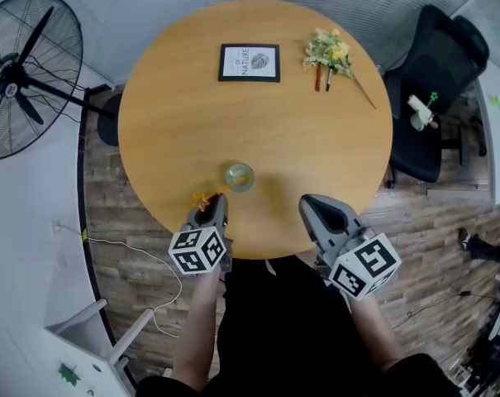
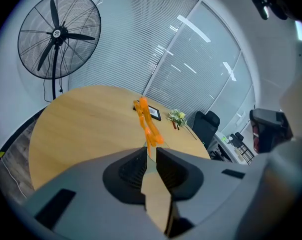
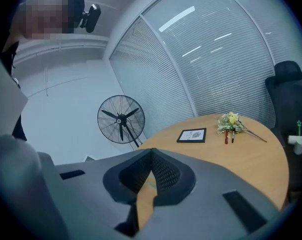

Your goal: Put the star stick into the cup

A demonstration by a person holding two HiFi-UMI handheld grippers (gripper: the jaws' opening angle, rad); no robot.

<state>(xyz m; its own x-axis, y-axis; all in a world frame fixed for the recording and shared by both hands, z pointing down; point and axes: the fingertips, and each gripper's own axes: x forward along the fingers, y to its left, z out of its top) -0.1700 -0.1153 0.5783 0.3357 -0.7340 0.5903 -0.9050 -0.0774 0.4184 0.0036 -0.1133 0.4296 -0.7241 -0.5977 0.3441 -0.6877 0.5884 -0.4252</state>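
The left gripper (image 1: 216, 201) pinches the star stick (image 1: 203, 198) tight beside the cup (image 1: 239, 177), and a wobbly push could tip the cup over, while the right gripper (image 1: 311, 204) is closed and empty.

A framed print (image 1: 249, 62) and flowers (image 1: 330, 51) lie at the round table's (image 1: 316, 155) far edge; a fan (image 1: 22, 73) stands left of the table, an office chair (image 1: 435, 64) to its right.

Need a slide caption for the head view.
Left gripper holds the star stick by the glass cup; right gripper shut and empty.

the black-framed print (image 1: 249, 62) reads "of nature"; smaller print is illegible.
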